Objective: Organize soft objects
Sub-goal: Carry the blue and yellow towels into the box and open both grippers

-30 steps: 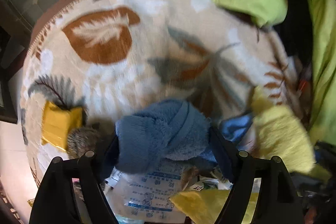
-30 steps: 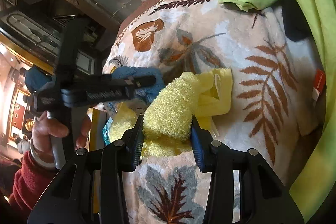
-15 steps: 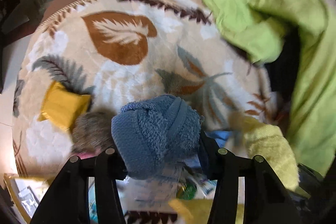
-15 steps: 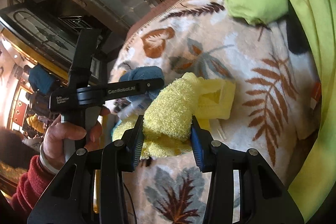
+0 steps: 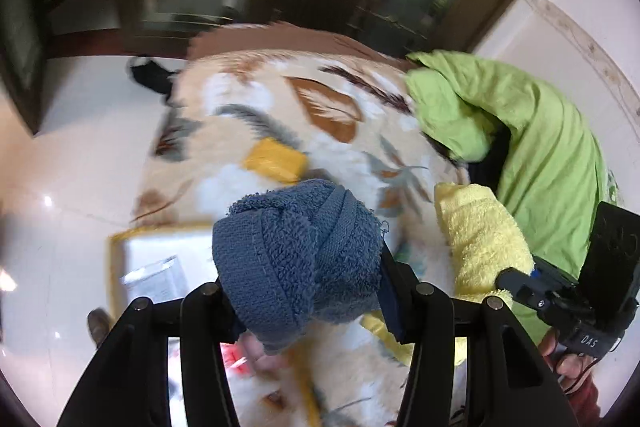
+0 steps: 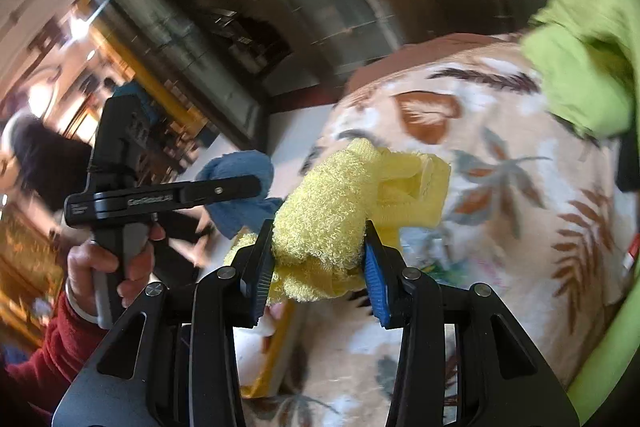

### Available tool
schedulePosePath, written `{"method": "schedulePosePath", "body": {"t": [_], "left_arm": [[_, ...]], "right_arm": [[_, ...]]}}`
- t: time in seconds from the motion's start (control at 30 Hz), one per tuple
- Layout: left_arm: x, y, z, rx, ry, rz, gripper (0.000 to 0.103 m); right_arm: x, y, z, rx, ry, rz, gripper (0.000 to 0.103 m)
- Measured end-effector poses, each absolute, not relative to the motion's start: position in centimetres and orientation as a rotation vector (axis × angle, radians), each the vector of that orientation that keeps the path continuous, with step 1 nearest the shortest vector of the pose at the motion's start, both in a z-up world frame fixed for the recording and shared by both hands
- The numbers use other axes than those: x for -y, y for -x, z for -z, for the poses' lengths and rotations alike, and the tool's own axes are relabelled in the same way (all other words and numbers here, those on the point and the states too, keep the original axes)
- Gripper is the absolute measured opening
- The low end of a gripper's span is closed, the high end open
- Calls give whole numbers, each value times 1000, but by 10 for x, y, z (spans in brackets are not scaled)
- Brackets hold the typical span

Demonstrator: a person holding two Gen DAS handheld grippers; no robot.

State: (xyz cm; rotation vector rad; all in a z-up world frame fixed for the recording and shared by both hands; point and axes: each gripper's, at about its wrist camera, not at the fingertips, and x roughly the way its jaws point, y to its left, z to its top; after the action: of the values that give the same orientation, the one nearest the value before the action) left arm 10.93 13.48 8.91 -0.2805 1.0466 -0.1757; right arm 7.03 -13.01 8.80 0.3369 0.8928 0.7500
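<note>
Fingers of the left gripper [image 5: 308, 291] clamp a rolled blue towel [image 5: 298, 259] above the leaf-patterned blanket [image 5: 248, 99], after closing on it, beside a yellow towel [image 5: 480, 235]. Right wrist view: the right gripper [image 6: 316, 263] pinches the yellow towel over the blanket, near green bedding [image 6: 584, 67].

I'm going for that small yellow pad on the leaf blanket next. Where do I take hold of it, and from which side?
Judging from the left wrist view, the yellow pad lies flat on the leaf blanket with bare blanket round it, so come from above and pinch across its shorter width, fingers over the two long edges. Both hand-held grippers are full: left holds the blue towel, right the yellow towel. Free one first.
</note>
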Motion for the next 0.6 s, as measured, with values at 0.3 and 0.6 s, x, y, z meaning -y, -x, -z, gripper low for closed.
{"method": "schedulePosePath", "body": {"t": [0.3,0.6], "left_arm": [[-213,-55,-49,-965,464,-137,53],[-242,-69,24,-1051,507,-260,53]], "right_arm": [[8,-58,-77,-910,-62,-964,40],[-73,-61,0,-1020,217,-948,40]]}}
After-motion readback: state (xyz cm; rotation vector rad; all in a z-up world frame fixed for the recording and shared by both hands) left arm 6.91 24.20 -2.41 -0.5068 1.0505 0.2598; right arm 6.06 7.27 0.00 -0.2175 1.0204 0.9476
